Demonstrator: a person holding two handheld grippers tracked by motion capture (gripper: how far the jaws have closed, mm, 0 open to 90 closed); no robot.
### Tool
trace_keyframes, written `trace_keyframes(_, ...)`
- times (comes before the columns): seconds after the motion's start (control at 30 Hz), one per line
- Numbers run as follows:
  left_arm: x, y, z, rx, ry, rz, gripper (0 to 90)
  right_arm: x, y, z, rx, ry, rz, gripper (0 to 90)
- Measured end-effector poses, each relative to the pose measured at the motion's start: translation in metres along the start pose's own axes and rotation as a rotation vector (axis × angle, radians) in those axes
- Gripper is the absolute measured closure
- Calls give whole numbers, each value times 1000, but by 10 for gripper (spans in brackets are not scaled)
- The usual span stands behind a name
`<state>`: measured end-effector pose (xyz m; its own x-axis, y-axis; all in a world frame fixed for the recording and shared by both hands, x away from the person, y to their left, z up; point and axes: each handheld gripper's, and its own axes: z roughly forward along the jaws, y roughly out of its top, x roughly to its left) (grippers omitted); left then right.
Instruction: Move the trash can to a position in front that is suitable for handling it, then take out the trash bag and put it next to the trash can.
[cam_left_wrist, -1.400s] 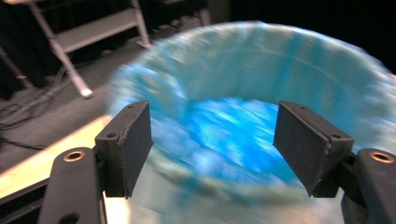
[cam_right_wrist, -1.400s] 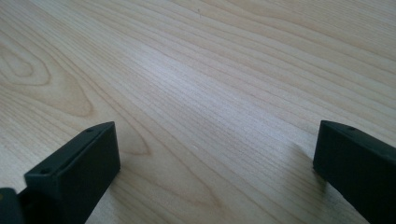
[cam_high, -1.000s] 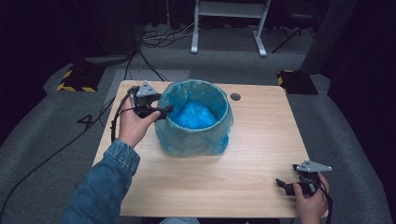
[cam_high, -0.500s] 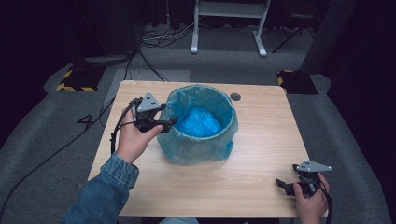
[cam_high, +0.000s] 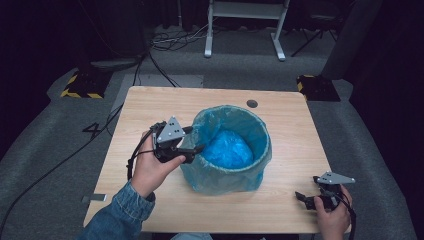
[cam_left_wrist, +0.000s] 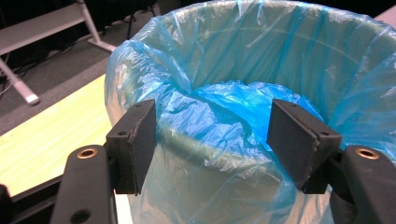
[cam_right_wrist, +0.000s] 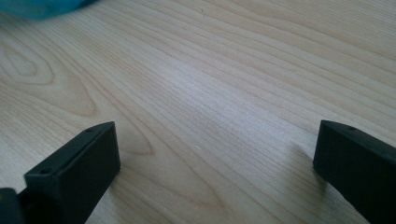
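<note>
Centre of the high view: bin (cam_high: 227, 150) standing upright on the table (cam_high: 150, 107), lined with a blue bag (cam_high: 220, 180) whose edge folds down over the rim and drapes the outer wall; more crumpled blue plastic bunched inside at the bottom

Left of centre: left gripper (cam_high: 192, 140) held in a hand (cam_high: 150, 167), a denim sleeve (cam_high: 117, 215) entering from the lower left edge. Jaws spread wide, straddling the bin's near-left rim, one jaw outside the wall, the other over the inside. In the left gripper view: left gripper (cam_left_wrist: 210, 140) with pads well apart, bagged rim (cam_left_wrist: 205, 140) running between them across the middle of the frame, clear gaps on both sides, no pad pressing the plastic; nothing grasped. Bag (cam_left_wrist: 261, 60) filling the upper right of that frame, table (cam_left_wrist: 51, 135) showing at the left

Lower right corner of the high view: right gripper (cam_high: 305, 197) low over the table near its front edge, gripped by the other hand (cam_high: 332, 217), well apart from the bin. In the right gripper view: right gripper (cam_right_wrist: 215, 158) with jaws released and wide, bare wood grain (cam_right_wrist: 210, 84) between them, a sliver of blue (cam_right_wrist: 42, 7) at the upper left corner

Small dark disc (cam_high: 252, 103) set in the tabletop, upper centre, behind the bin. Cables (cam_high: 165, 45) on the grey floor beyond the table, top left
</note>
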<state>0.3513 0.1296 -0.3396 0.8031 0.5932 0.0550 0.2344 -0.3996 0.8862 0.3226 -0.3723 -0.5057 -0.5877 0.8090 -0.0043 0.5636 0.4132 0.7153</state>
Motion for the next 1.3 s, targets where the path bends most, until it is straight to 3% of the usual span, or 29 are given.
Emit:
trace_keyframes(0.2, -16, 2, -2, -9, -45, 31, 318, 0, 1, 1, 2, 9, -3, 0)
trace_keyframes(0.33, -18, 3, -15, -63, -20, 39, 252, 0, 2, 2, 2, 18, -11, 0)
trace_keyframes(0.53, -14, 0, -29, -50, 10, 37, 233, 2, 2, 1, 1, 13, -1, 14)
trace_keyframes(0.57, -13, -1, -32, -54, 13, 30, 233, 3, 2, 0, -3, 20, -4, 75)
trace_keyframes(0.6, -13, -2, -34, -56, 13, 28, 233, 5, 4, -2, -1, 32, -13, 198)
trace_keyframes(0.63, -12, -4, -38, -57, 17, 23, 232, 7, 9, -6, 7, 72, -24, 297)
trace_keyframes(0.67, -12, -6, -41, -58, 20, 20, 232, 7, 9, -6, 7, 72, -24, 297)
trace_keyframes(0.73, -11, -11, -46, -57, 28, 11, 227, 13, 15, -7, -15, 90, -19, 186)
trace_keyframes(1.0, -5, -36, -55, -25, 67, -15, 216, 33, 41, -14, -57, 146, -59, 175)
trace_keyframes(1.07, -5, -45, -52, 1, 114, -3, 215, 40, 49, -16, -67, 173, -81, 176)
trace_keyframes(1.3, -7, -61, -43, 28, 100, -9, 215, 58, 65, -15, -69, 241, -138, 176)
